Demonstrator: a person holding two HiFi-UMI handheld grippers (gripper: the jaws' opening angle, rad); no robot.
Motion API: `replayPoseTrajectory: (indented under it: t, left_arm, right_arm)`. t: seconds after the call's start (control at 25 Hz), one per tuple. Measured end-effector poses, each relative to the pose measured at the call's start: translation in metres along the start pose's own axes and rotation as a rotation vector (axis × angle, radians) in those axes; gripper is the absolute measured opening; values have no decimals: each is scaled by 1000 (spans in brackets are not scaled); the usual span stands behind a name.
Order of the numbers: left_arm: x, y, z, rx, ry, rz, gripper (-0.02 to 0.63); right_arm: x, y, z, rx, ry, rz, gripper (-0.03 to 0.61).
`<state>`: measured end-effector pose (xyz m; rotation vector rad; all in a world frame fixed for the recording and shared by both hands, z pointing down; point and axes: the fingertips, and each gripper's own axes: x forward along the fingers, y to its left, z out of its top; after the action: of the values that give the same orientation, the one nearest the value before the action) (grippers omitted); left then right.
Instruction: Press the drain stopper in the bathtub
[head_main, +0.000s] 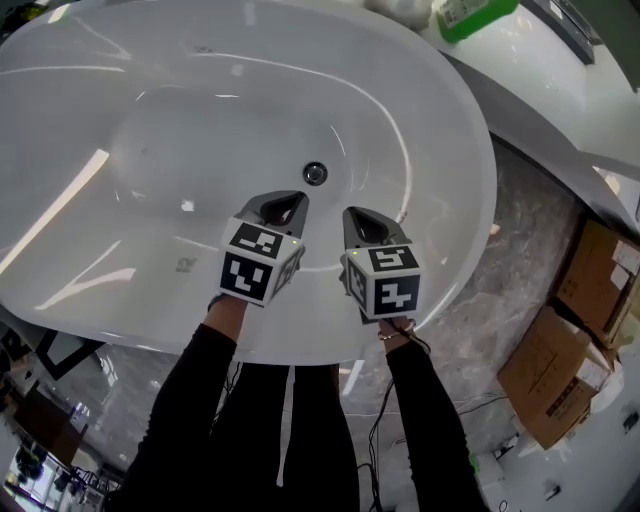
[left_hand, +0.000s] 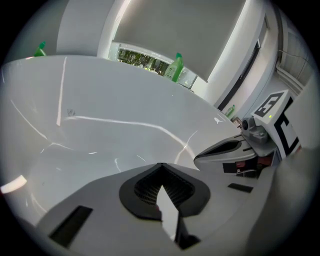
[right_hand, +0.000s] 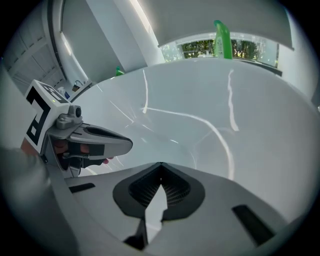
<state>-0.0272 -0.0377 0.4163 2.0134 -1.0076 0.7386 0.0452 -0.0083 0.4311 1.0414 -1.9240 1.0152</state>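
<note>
- Drain stopper (head_main: 315, 173): small round metal disc, flat on the bathtub floor with its face pointing straight up. Being round, it has no long axis.
- It sits about mid-length of the tub floor, on the side nearer the person, where the floor starts to curve up into the wall.
- Bathtub (head_main: 120, 60): white, glossy oval. In the head view its long axis runs left to right, dipping slightly toward the right.
- Left gripper (head_main: 283, 205): just near-side of the stopper and not touching it, tip aimed up-frame at the tub floor a little left of the stopper.
- Its own view shows the jaws closed tip to tip, with only white tub showing through the slit behind the tips.
- Right gripper (head_main: 362, 218): just beside the left one, a bit right of the stopper and apart from it.
- Its jaws are also closed at the tips with nothing gripped.
- Both marker cubes sit over the near rim, with black sleeves (head_main: 195, 400) behind them.
- Green bottle (head_main: 470, 15) stands past the far rim.
- Cardboard boxes (head_main: 560, 380) are on the floor to the right, well apart from the tub.
</note>
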Motion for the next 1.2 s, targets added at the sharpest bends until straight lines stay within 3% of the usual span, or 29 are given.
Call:
replayPoseTrajectory:
  t: [1.2]
  left_arm:
    - [116, 45, -61, -82, 105, 17, 8]
  right_arm:
    - [111, -34, -44, 128, 94, 17, 2]
